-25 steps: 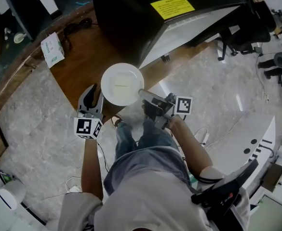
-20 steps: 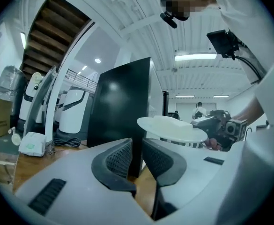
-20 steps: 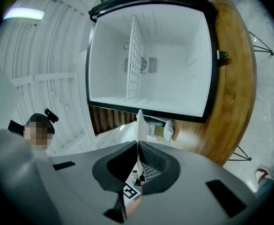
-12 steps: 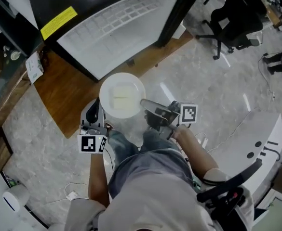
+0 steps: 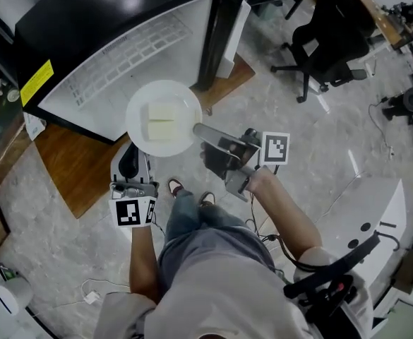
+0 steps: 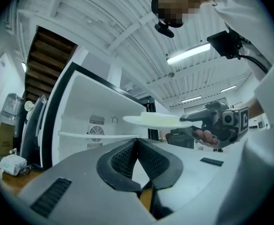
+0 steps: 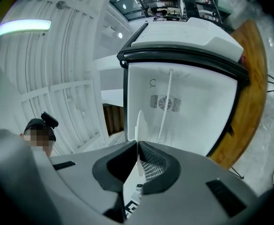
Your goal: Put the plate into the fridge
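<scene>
A white plate carrying a pale yellow block of food is held level in front of the open fridge. My right gripper is shut on the plate's right rim. In the right gripper view the rim stands edge-on between the closed jaws of my right gripper. My left gripper is shut and empty, just below and left of the plate. From the left gripper view the plate floats beyond the closed left gripper, with the fridge's white inside behind it.
The fridge's wire shelf and yellow label face me. The fridge stands on a wooden platform. A black office chair is at the upper right, and a white curved unit at the right. Cables lie on the floor.
Both grippers and the plate have moved toward the open fridge, which now fills the upper left of the head view. The left gripper's fingers, apart a second ago, are now together.
</scene>
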`<action>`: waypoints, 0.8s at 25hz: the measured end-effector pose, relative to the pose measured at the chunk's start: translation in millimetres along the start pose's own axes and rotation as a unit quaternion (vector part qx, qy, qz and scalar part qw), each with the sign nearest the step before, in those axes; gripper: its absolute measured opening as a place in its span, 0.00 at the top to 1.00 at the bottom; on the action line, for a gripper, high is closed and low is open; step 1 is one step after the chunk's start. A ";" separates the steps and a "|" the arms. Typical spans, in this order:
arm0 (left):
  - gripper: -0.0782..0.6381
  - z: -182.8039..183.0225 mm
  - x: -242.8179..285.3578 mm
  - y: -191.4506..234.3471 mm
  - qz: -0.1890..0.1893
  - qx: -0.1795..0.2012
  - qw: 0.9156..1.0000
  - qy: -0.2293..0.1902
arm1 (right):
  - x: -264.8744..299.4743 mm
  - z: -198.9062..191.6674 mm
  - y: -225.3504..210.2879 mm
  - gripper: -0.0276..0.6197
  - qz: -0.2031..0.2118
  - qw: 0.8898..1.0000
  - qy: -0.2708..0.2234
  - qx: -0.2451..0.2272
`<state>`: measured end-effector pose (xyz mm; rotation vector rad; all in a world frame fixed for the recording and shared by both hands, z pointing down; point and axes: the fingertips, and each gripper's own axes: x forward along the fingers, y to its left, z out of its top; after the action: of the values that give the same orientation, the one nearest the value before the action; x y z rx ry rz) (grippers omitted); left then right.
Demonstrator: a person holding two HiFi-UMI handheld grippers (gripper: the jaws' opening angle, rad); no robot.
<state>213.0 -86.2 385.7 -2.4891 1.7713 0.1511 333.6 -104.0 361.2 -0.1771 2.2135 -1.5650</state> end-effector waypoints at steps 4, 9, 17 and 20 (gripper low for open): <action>0.87 17.1 38.2 23.7 0.006 0.024 1.000 -0.004 | 55.5 45.5 -1.3 0.92 -0.004 1.000 -0.003 0.006; 0.87 31.3 72.5 45.7 0.015 0.033 0.999 -0.002 | 133.5 83.5 -26.4 0.92 -0.040 0.999 -0.002 0.027; 0.87 36.7 120.0 67.2 -0.005 0.137 0.991 0.011 | 188.4 103.8 -77.3 0.92 -0.099 0.991 -0.012 0.092; 0.87 39.8 125.5 82.8 0.040 0.087 0.995 0.005 | 189.2 106.7 -80.3 0.92 -0.108 0.990 -0.009 0.092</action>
<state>174.4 -225.9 329.3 -2.3054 1.8038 -0.0107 195.4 -289.7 355.9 -0.3852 2.0778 -1.8653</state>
